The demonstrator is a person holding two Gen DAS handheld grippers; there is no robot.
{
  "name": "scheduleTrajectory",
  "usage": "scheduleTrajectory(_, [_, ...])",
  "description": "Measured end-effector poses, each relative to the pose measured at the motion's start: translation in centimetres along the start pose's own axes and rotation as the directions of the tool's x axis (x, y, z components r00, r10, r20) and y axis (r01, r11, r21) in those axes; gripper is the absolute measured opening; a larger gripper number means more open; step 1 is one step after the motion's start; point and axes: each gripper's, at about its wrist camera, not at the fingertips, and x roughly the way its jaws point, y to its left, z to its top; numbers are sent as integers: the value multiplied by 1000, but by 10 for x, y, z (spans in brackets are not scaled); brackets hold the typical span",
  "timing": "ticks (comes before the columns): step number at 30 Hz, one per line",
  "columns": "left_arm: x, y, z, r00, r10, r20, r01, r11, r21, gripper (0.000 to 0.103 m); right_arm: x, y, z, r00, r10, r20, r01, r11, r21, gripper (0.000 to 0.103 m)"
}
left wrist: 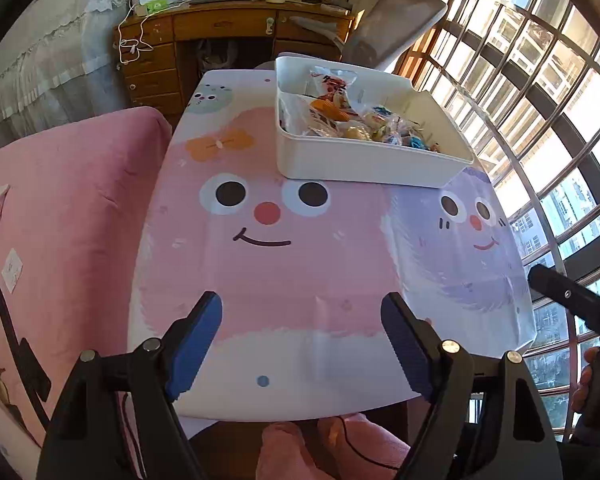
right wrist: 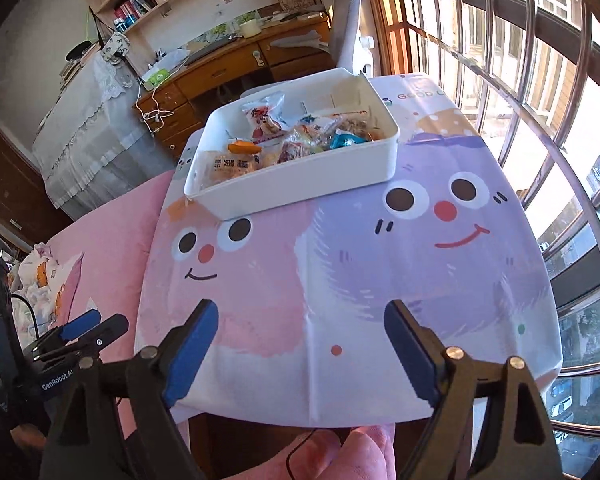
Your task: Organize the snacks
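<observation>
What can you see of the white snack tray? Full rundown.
The white tray looks like smooth plastic, rectangular with rounded corners and straight walls. An inner divider splits it into compartments. It sits flat at the far end of the cartoon tablecloth, skewed to the table edges, holding wrapped snacks. Nothing else touches it; both tongs are well short.

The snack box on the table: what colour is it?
Plain white; the snack box shows best in the right wrist view.

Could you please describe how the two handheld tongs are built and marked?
Both the left tongs and the right tongs are matte black plastic with ribbed blue pads and round metal pivot pins. White "GenRobot" lettering marks the left body; thin black cables trail away.
</observation>
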Motion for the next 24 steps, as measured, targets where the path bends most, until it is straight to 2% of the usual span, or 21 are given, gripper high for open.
scheduleTrajectory(5, [12, -44, 1, 998, -52, -30, 51, 998, -45, 81, -2, -24, -5, 999, 8, -44, -9, 999, -30, 86])
scheduleTrajectory(10, [19, -96, 7, 995, -67, -69, 62, 996, -62, 81, -15, -48, 2, 998, 19, -61, -25, 995, -96, 88])
scheduleTrajectory(12, [16, -116, 11, 993, -94, -73, 89, 994, -68, 81, -23, -59, 7, 997, 32, -65, -39, 993, -110, 88])
scheduleTrajectory(17, [-6, -154, 27, 998, -60, -37, 59, 998, -33, 81, -47, -76, 27, 998, 30, -59, -38, 989, -140, 88])
scheduleTrajectory(24, [-44, -162, 54, 1000, 11, -11, -12, 999, -45, 81, -79, -75, 53, 997, 25, -74, -35, 989, -141, 88])
